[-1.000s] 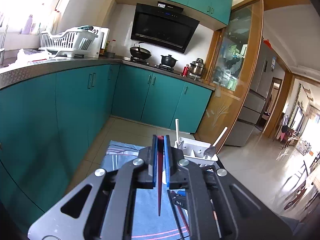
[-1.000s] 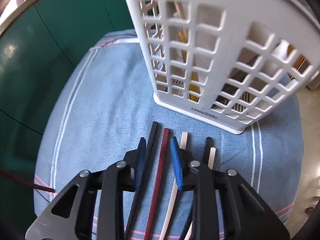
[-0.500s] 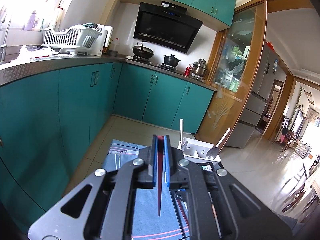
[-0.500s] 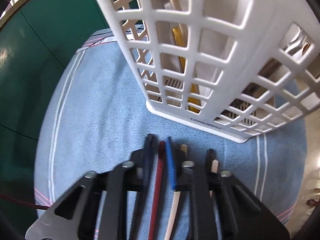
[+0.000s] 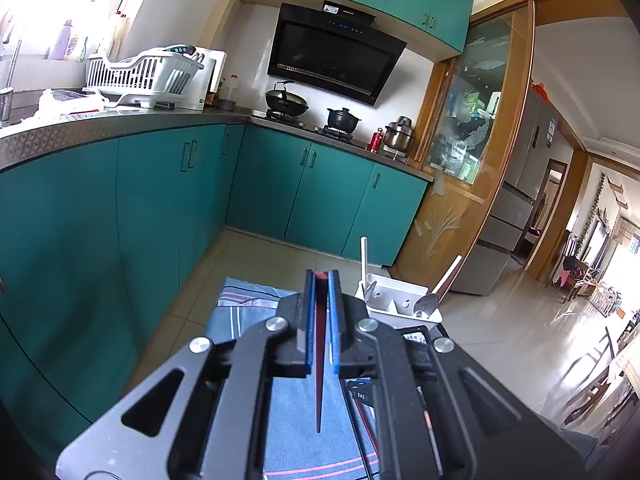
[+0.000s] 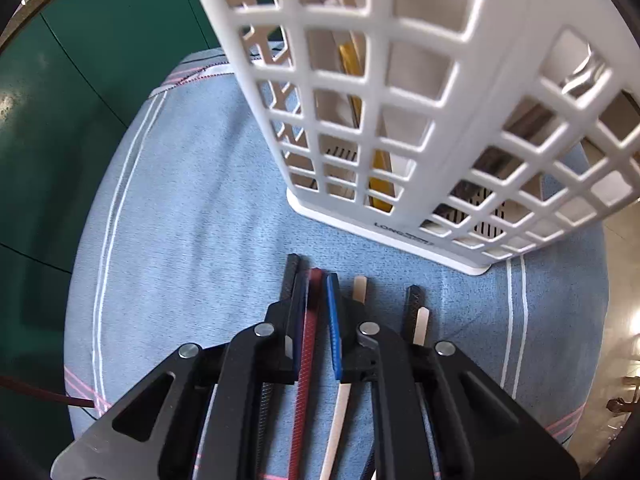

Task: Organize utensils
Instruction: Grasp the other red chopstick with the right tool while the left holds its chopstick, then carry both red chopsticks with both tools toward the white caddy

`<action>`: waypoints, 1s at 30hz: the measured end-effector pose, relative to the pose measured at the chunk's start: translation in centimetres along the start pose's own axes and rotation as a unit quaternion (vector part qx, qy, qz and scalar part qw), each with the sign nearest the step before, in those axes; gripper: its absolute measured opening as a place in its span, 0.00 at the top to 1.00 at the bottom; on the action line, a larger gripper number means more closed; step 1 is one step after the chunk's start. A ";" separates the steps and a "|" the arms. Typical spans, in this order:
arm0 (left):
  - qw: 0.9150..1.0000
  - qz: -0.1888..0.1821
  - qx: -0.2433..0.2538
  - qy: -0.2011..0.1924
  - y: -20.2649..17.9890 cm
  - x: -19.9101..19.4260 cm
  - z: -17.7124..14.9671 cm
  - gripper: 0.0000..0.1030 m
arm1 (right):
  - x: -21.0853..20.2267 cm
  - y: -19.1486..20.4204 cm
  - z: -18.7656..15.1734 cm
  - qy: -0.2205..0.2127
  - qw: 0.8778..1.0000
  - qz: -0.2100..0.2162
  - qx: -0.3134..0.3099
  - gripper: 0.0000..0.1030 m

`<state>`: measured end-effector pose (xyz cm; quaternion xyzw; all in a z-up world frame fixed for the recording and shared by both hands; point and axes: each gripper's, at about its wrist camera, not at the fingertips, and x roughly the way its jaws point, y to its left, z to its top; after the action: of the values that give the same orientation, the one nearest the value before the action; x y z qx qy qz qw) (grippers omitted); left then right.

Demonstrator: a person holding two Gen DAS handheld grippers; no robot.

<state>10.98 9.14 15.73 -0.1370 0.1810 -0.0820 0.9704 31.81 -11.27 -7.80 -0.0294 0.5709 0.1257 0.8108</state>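
Tongs of the left hand (image 5: 319, 304) are clamped on a dark red chopstick (image 5: 318, 380), held clear above the blue cloth (image 5: 240, 320) with its tapered tip pointing back toward the camera; tongs of the right hand (image 6: 316, 320) are lowered over the row of chopsticks on the cloth, their blue pads (image 6: 332, 320) narrowly apart and straddling a second red chopstick (image 6: 307, 340), which the pictures do not show as gripped. Beside it lie a black chopstick (image 6: 291, 270), a white chopstick (image 6: 359, 288), and a further black and pale pair (image 6: 416, 312), all roughly parallel, their ends just short of the white lattice utensil holder (image 6: 420, 80); the holder stands toward the far edge of the cloth-covered tabletop, with a spoon (image 5: 428, 302) and a white stick (image 5: 364, 260) already upright in it. Step in hand, as judged: collecting the matched red pair, one stick per hand. The next move calls for the right tongs to finish closing on the red stick alone without catching its black or white neighbour, then a lift and an upright drop into a compartment of the holder.
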 end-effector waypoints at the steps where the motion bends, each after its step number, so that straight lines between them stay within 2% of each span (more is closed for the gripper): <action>1: 1.000 0.000 0.000 0.000 0.0 0.0 0.0 0.94 | 0.1 0.2 0.1 -0.003 1.000 -0.002 -0.001 0.88; 6: 1.000 -0.001 0.003 0.000 -0.1 0.1 -0.1 0.94 | 0.6 1.3 0.6 -0.012 1.000 -0.020 -0.019 0.89; 7: 1.000 -0.001 0.004 0.000 -0.2 0.1 -0.1 0.94 | 0.6 1.7 0.7 -0.016 0.999 -0.025 -0.023 0.92; 10: 1.000 -0.001 0.011 0.002 -0.5 0.1 -0.1 0.94 | -0.2 1.5 0.1 -0.042 0.999 -0.026 -0.020 0.93; 15: 1.000 -0.008 0.029 0.005 -1.4 -0.3 0.0 0.94 | -7.4 0.9 -2.6 -0.118 0.992 0.038 -0.006 0.94; 20: 0.998 -0.023 0.051 0.005 -2.9 -1.1 0.0 0.94 | -16.8 -0.4 -6.8 -0.213 0.973 0.092 0.007 0.94; 24: 0.997 -0.032 0.071 0.002 -4.4 -1.8 -0.2 0.94 | -23.4 -1.9 -9.9 -0.276 0.954 0.114 0.010 0.94; 25: 0.997 -0.035 0.074 0.002 -4.7 -2.0 -0.4 0.94 | -24.0 -1.9 -9.9 -0.288 0.951 0.115 0.011 0.94; 29: 0.996 -0.042 0.084 0.003 -5.7 -2.0 -0.6 0.94 | -29.1 -2.9 -11.5 -0.345 0.932 0.111 0.000 0.94; 30: 0.995 -0.043 0.089 0.006 -5.9 -1.9 -0.7 0.94 | -29.8 -2.4 -11.5 -0.351 0.931 0.102 -0.004 0.94</action>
<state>8.30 3.80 17.42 -0.0569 0.1730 -0.1409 0.9731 12.36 -20.90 15.82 0.0717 0.2493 0.2124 0.9421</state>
